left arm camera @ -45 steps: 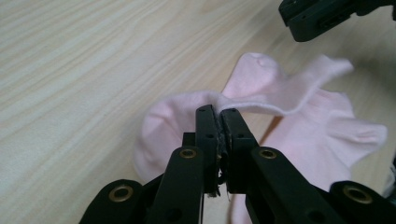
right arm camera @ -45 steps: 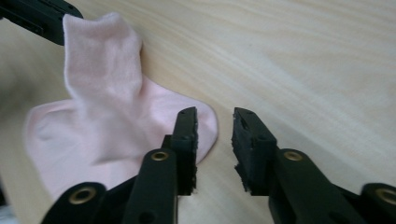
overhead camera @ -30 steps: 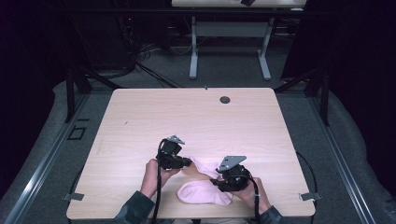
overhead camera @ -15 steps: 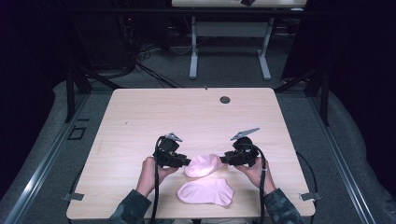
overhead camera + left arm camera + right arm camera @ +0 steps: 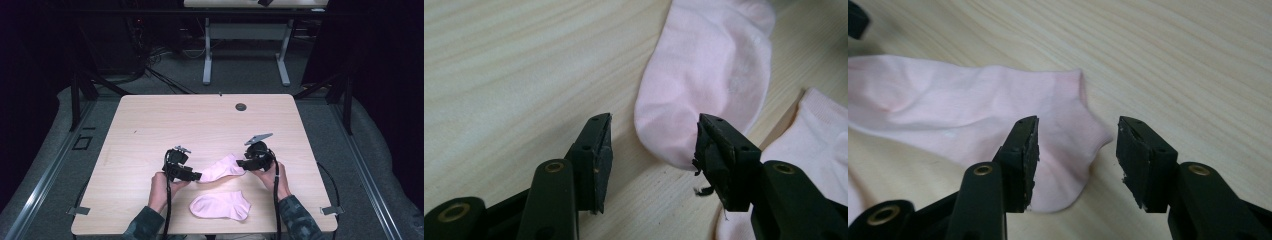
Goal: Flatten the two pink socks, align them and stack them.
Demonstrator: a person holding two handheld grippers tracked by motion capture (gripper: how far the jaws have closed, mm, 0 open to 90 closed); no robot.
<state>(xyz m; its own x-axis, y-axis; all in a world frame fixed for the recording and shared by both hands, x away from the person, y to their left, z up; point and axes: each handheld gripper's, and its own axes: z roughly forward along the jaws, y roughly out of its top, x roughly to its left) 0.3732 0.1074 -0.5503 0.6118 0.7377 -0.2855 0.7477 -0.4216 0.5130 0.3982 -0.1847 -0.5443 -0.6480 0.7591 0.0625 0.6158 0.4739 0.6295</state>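
The left gripper [image 5: 196,176], jaws just parted, sits released at the toe of the upper pink sock [image 5: 222,168]. That sock lies flat on the surface [image 5: 150,125], just beyond the second sock [image 5: 220,205]. At its cuff the right gripper [image 5: 241,162] has opened too. Best to lift both grippers straight off so the fabric stays smooth.

Left tongs [image 5: 199,176] and right tongs [image 5: 239,163] just opening, jaws apart.
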